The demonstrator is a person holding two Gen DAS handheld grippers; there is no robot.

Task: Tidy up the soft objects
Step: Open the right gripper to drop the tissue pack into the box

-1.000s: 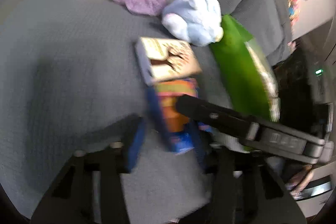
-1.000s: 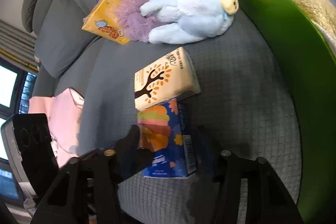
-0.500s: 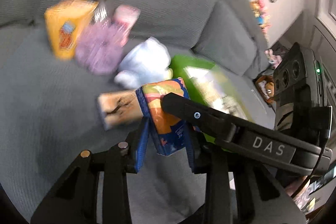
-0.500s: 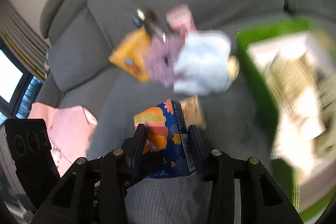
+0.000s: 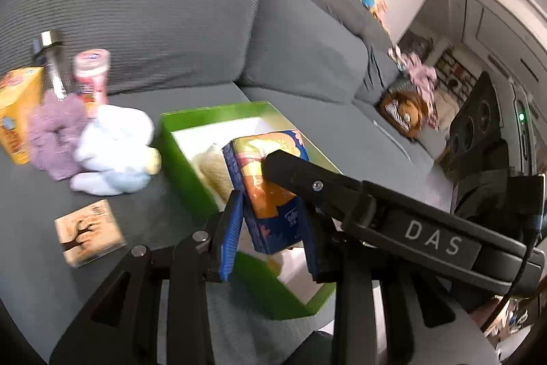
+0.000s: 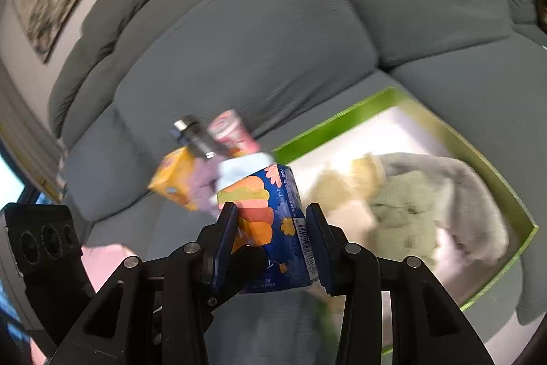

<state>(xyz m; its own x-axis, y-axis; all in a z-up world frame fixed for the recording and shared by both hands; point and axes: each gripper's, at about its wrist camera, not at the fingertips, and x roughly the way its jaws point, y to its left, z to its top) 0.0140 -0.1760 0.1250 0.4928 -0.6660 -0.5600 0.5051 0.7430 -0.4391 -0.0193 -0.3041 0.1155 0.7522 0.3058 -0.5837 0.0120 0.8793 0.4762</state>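
Left gripper (image 5: 270,228): clamped on the tissue pack (image 5: 270,187).
Right gripper (image 6: 270,238): clamped on it too.
Pack: above the green box (image 5: 181,159).

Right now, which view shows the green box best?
The left wrist view: the green box shows there with all four walls and only mild blur, though the blue packet and both grippers cover part of its inside. The right wrist view shows the green box smeared, with its near corner hidden behind the gripper.
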